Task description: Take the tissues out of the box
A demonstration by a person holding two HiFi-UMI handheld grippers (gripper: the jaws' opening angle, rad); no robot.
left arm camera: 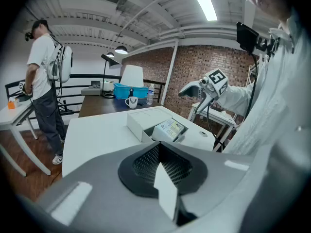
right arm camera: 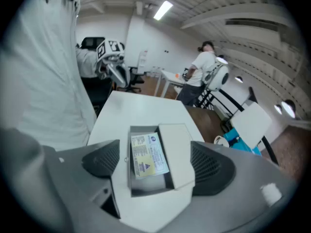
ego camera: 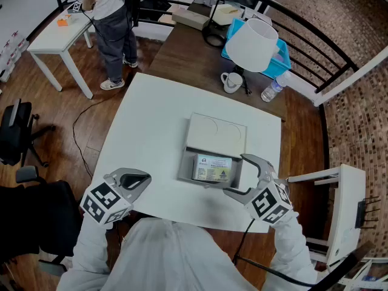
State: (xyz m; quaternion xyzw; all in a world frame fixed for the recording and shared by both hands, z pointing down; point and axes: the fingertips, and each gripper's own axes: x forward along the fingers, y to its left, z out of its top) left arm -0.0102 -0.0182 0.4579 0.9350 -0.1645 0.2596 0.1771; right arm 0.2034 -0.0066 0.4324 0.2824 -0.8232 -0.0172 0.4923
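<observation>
A grey box (ego camera: 216,133) lies in the middle of the white table (ego camera: 148,138), its lid folded back. A wrapped tissue pack (ego camera: 212,167) with a printed label lies inside the open part. My right gripper (ego camera: 238,174) hovers at the box's near right corner, open wide with nothing between the pads. In the right gripper view the jaws stand on either side of the box (right arm camera: 177,149) and the pack (right arm camera: 147,154). My left gripper (ego camera: 132,182) is shut near the table's front left edge, apart from the box (left arm camera: 143,121).
Behind the white table, a dark table holds a lamp with a white shade (ego camera: 253,44), a mug (ego camera: 231,82), a water bottle (ego camera: 274,88) and a blue bin (ego camera: 282,60). A person (ego camera: 112,23) stands at the back left by a small white table (ego camera: 57,36). A white chair (ego camera: 339,202) is at the right.
</observation>
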